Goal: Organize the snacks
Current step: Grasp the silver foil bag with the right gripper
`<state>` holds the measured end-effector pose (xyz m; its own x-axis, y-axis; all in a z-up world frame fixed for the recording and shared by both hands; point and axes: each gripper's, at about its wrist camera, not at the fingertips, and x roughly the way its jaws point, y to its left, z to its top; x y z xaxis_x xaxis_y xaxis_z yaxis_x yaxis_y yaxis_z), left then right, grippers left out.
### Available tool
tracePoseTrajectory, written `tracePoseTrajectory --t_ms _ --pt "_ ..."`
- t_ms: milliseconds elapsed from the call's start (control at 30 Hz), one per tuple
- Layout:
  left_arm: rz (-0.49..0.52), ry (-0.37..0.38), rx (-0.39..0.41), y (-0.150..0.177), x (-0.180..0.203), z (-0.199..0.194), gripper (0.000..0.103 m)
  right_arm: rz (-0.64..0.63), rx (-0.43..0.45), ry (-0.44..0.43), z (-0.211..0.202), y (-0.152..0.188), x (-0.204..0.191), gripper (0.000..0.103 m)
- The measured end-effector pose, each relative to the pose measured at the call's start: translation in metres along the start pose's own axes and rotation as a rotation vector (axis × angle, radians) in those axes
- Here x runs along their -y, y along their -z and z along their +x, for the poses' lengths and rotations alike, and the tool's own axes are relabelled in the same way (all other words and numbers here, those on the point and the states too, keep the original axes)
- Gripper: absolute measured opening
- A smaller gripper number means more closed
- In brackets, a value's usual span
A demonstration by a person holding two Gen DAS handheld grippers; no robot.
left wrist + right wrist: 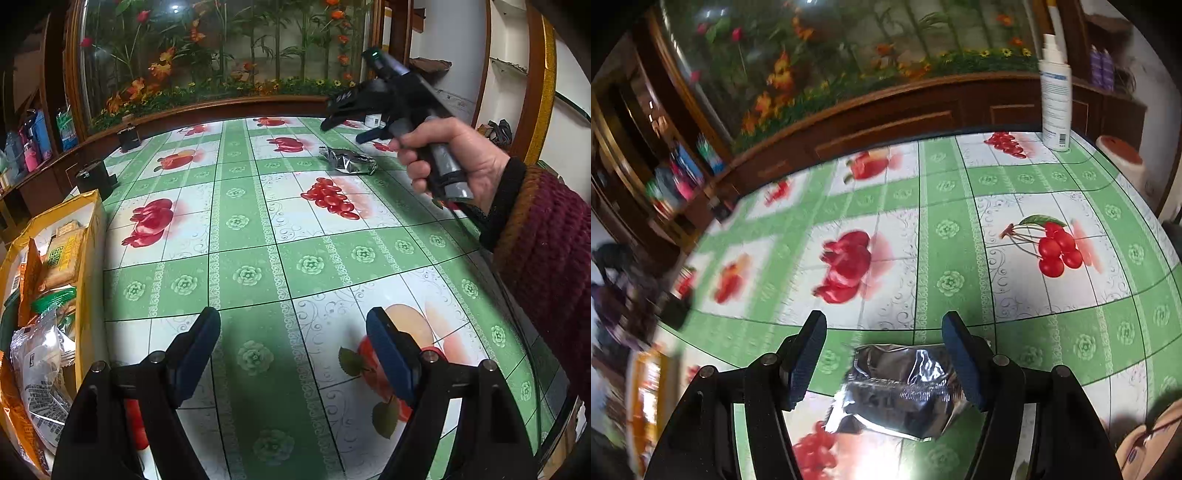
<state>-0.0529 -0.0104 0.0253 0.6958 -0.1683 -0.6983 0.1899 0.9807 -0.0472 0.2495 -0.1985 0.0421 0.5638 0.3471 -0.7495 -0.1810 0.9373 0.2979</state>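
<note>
Right gripper (pixel 882 354) hovers released over the foil snack packet (pixel 901 391); closing, apparently, comes next. Left gripper (pixel 293 343) waits released.

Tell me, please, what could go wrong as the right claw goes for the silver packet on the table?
1. The silver packet lies flat and crinkled on the tablecloth. The right claw is open around it, and one finger seems close to its edge, so closing may push it aside or pinch only foil.
2. The yellow box on the left already looks crowded with snacks, so another packet might slide off.
</note>
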Motion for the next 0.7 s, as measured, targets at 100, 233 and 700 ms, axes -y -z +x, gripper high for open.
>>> tracePoseTrajectory --t_ms 100,233,700 --pt "0.006 0.002 0.002 0.000 0.001 0.000 0.080 -0.026 -0.056 -0.006 0.005 0.012 -0.005 0.069" --pt "0.003 0.012 -0.005 -0.001 0.001 0.000 0.080 -0.055 -0.077 -0.013 -0.016 0.045 -0.010 0.070" --pt "-0.004 0.033 -0.016 0.000 0.001 0.000 0.080 0.067 0.026 -0.060 -0.067 0.084 -0.007 0.081"
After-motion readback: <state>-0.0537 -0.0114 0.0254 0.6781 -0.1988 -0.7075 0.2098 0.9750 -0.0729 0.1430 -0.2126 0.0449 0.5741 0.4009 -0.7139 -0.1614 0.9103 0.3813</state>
